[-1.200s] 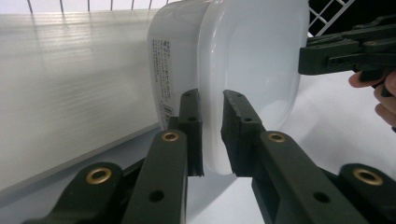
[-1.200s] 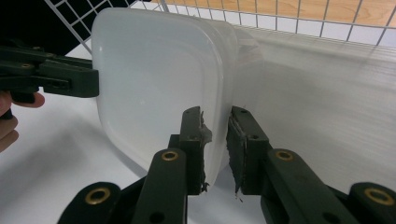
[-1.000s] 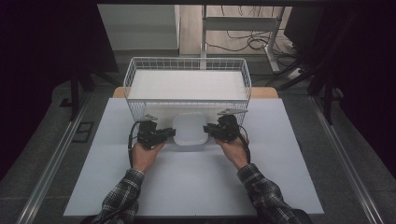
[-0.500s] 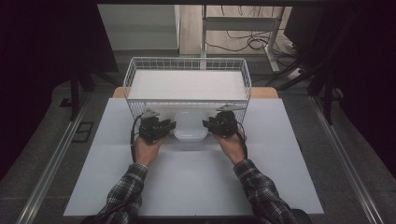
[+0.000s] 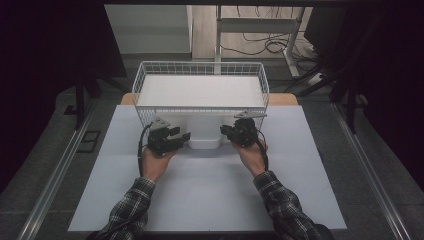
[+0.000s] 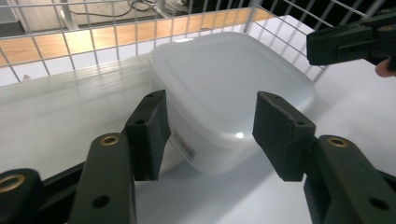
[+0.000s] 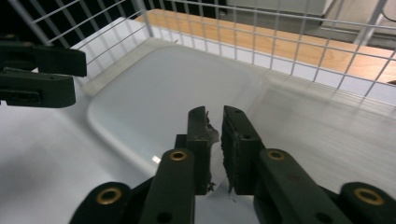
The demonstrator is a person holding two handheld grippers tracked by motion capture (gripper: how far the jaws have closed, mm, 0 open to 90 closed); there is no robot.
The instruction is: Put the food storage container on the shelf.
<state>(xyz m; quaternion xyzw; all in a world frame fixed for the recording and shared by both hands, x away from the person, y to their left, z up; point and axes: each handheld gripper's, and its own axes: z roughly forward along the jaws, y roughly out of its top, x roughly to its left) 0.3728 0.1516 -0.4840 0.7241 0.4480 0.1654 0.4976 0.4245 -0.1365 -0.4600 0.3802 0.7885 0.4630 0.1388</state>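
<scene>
Left hand-held gripper: jaws wide, pads either side of the near corner of the tub, not touching it. Right hand-held gripper: jaws narrow, nearly together; something thin sits between the pads, likely the tub's rim or lid edge, but contact isn't clear enough to call.

Tub: translucent white plastic, lidded, rounded corners. It sits on the desk between the two grippers, its far end under or against the wire basket. Judgement: light, probably empty; thin walls will flex under a squeeze; smooth plastic, slippery. Best hold is the rim or lid lip at the corners, not the flat lid or the bowed side walls. Not fragile.

High view gives the layout: left gripper and right gripper flank the tub, hands behind, basket beyond, cables on the floor. It can't show jaw gaps. The gripper views give those, plus the lid sheen and the wooden strip behind the basket mesh.
</scene>
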